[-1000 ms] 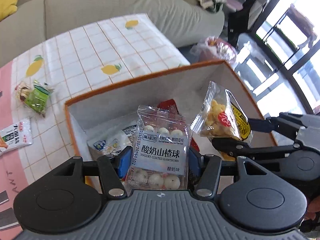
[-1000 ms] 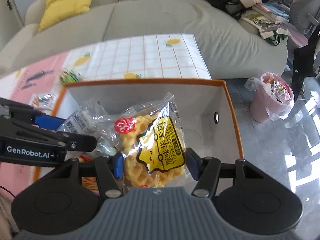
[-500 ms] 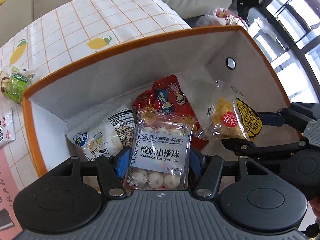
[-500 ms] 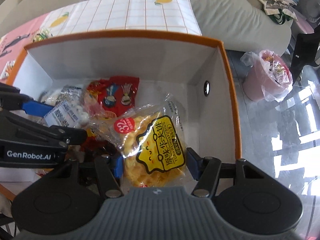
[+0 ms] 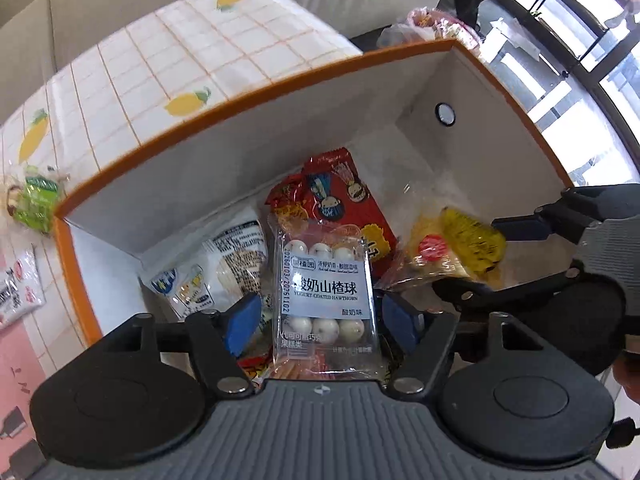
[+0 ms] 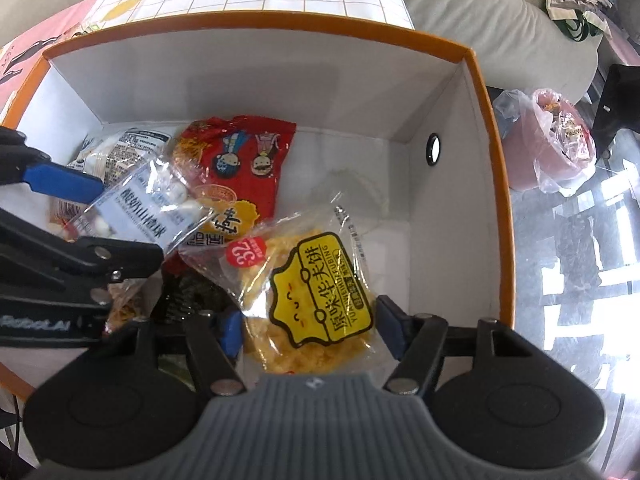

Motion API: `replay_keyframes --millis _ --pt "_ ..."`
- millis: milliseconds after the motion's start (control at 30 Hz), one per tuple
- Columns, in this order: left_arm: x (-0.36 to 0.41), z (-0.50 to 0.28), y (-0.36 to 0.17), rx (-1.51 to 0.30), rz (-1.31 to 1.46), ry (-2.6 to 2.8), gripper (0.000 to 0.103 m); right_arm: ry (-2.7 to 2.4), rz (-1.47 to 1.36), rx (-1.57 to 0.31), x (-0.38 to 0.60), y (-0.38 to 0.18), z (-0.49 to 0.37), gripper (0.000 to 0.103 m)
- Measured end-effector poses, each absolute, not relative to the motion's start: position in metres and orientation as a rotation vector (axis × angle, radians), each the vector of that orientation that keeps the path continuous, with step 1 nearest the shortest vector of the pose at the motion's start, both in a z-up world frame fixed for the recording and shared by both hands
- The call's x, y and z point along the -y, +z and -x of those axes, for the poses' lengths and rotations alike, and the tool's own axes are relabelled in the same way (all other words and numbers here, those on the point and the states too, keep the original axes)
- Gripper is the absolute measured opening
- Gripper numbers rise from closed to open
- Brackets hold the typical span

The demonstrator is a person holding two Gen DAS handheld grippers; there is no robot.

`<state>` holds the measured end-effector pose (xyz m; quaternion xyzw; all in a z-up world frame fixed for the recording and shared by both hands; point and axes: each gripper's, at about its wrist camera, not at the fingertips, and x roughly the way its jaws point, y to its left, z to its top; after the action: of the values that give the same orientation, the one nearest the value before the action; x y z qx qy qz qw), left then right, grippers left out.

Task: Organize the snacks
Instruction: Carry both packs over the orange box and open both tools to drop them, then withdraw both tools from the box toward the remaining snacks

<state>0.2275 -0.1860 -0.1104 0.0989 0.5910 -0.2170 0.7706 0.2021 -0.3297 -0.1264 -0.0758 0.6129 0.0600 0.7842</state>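
Snacks are going into the orange-rimmed box (image 6: 486, 92), and we have two of them at the point of release. Our left hand-held gripper (image 5: 320, 318) has just been opening: its blue pads (image 5: 240, 320) stand clear of the yogurt-coated hawthorn ball packet (image 5: 325, 294), which sits between them above the pile. Our right hand-held gripper (image 6: 310, 328) has also been opening; the yellow waffle cookie packet (image 6: 316, 292) lies between its jaws, and we judge the pads no longer press it, though the left one is partly hidden by the wrapper.

Both packets look light, with slick, crinkly film that bends easily. The hawthorn balls are small and hard; the waffle cookie seems brittle and would crumble under a firm squeeze. If we must retake either, we judge the sealed edge or the flat sides the best hold, with gentle pressure.

Beneath them rest a red cartoon-printed packet (image 6: 240, 160) and a white packet with blue print (image 5: 208, 276). Outside the box, on the lemon-patterned worktop (image 5: 160, 60), a green-wrapped snack (image 5: 34, 200) lies unsorted.
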Motion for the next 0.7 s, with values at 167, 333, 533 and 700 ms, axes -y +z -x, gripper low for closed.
replay_keyframes --millis 167,333,533,700 --pt "0.178 -0.223 -0.096 -1.255 -0.225 -0.461 0.083 0.14 0.152 -1.32 0.329 -0.122 -0.201 0.078" --pt "0.166 -0.215 -0.084 -1.232 -0.201 -0.451 0.083 0.136 0.184 -1.277 0.318 -0.109 -0.19 0.091" --pt "0.15 -0.201 -0.066 -1.19 -0.159 -0.444 0.083 0.1 0.151 -1.227 0.316 -0.089 -0.175 0.091" --pt "0.132 -0.182 -0.042 -1.1 -0.121 -0.436 0.083 0.062 0.105 -1.105 0.309 -0.058 -0.152 0.091"
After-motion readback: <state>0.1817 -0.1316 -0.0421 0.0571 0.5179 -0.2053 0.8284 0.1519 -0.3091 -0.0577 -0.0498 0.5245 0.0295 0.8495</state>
